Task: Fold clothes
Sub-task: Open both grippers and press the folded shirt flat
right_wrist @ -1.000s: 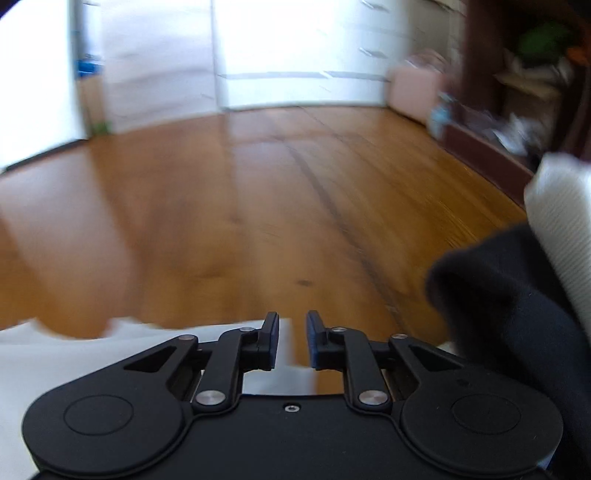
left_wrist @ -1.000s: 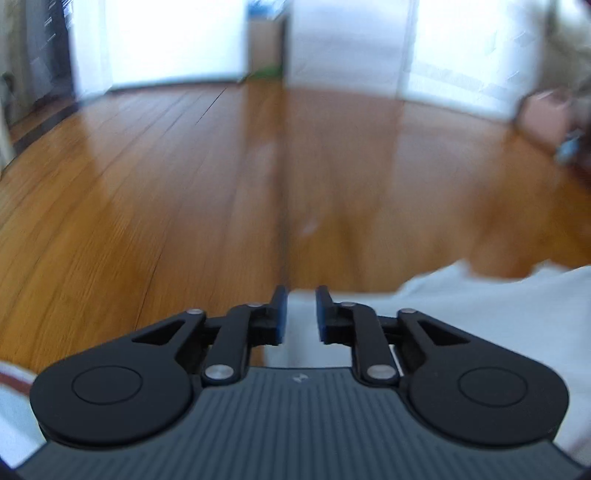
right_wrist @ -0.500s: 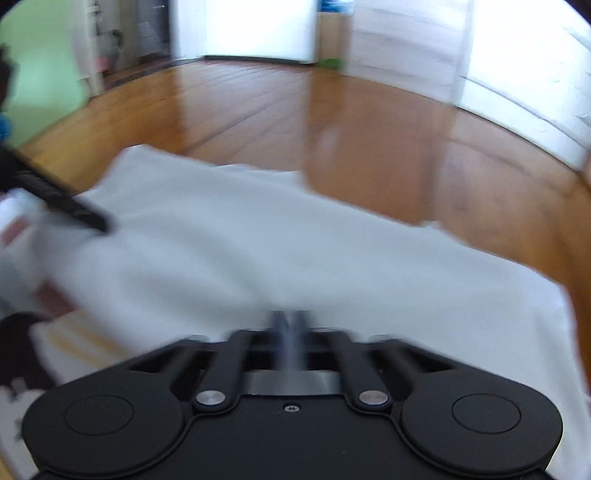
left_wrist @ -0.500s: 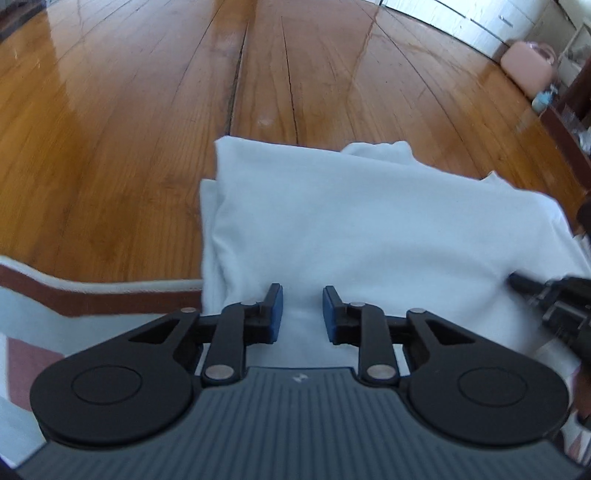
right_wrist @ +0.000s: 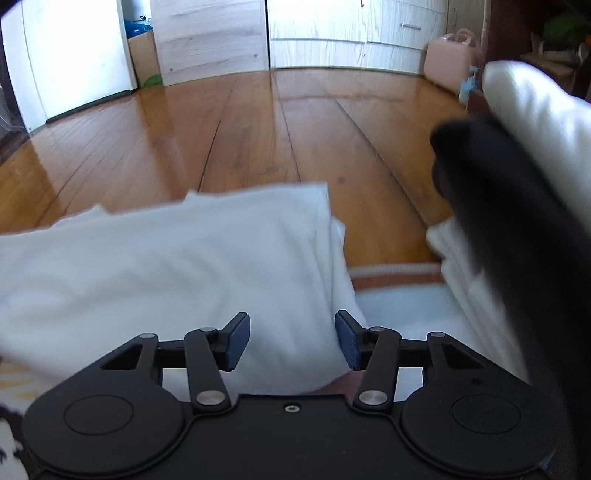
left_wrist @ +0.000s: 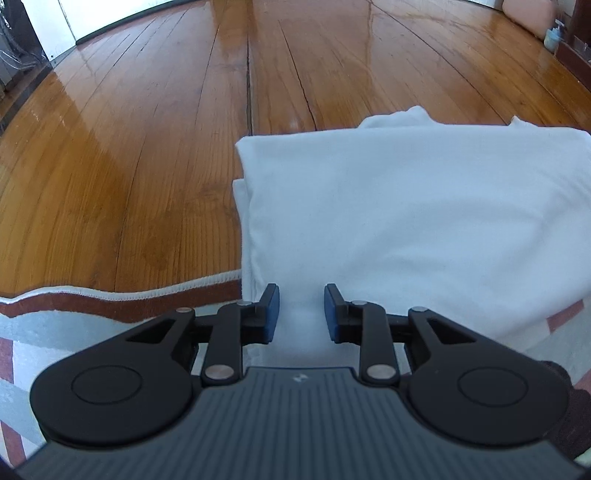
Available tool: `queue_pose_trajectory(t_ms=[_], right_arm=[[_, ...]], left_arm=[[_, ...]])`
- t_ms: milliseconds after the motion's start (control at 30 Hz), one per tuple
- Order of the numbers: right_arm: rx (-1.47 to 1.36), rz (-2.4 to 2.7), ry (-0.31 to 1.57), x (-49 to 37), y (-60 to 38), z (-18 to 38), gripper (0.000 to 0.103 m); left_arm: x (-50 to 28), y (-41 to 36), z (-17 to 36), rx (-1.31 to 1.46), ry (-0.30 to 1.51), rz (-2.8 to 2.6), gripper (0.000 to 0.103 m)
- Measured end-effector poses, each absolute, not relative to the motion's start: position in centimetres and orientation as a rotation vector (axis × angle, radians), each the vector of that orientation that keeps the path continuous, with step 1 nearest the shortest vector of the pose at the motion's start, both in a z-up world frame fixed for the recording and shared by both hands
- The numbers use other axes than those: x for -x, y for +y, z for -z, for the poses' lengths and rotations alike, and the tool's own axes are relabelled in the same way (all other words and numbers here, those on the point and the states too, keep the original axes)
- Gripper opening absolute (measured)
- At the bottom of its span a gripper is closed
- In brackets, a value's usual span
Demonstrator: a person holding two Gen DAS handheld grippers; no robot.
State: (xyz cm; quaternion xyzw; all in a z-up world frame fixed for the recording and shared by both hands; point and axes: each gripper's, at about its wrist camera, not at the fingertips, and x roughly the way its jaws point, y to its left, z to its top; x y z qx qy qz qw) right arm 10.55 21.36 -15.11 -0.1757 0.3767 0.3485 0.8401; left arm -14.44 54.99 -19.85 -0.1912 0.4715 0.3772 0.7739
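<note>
White shirt (left_wrist: pixel 406 206) lies folded flat, a tidy block, near edge on the striped mat (left_wrist: pixel 110 302), far part out over the wooden floor (left_wrist: pixel 147 147). Left side shows doubled layers stacked at the edge. A bit of cloth pokes out past the far edge, perhaps a sleeve or collar; can't tell which.

Progress, as a judgement: main folds on this piece look done. What may be left is one more halving or squaring-up, then moving it to a pile. Nothing here shows which.

Left gripper (left_wrist: pixel 301 314): over the near edge of the shirt, jaws a narrow way apart and opening. White cloth shows in the gap, but the blue pads do not look pressed on it. Not gripping, by my reading.

Right gripper (right_wrist: pixel 291 339): over the near right corner of the same shirt (right_wrist: pixel 166 266), jaws wider and opening. Cloth lies under and between them, pads clear of it on both sides. Nothing held.

Right edge of the right wrist view: a dark garment (right_wrist: pixel 498 206) and a white bundle (right_wrist: pixel 535 110) above it, blurred, close to the lens; below them what looks like a stack of white folded cloth (right_wrist: pixel 465 266) on the mat. Possibly finished pieces, or ones waiting. The blur does not allow more.

Containers: none in use. A pink case (right_wrist: pixel 447 62) stands at the far wall by the white drawers (right_wrist: pixel 369 33), closed, contents unseen. No basket or bin for the clothes in view.
</note>
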Motion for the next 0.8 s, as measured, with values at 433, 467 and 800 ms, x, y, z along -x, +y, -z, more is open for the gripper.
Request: queue_pose_trajectory(t_ms=[433,467,800], right_arm=[[0.514,-0.735,0.501,-6.5,22.1,11.9,0.051],[0.496,-0.789,0.515,-6.2,22.5,11.8,0.051],[0.538,-0.8,0.672,-7.6,24.3,16.5,0.057]], left_arm=[[10.0,49.2,18.2,0.367,0.763,-0.503,0.029],[9.2,48.9,19.0,0.375,0.799,-0.478,0.029],[9.6,48.5,20.6,0.486,0.985,-0.588,0.029]])
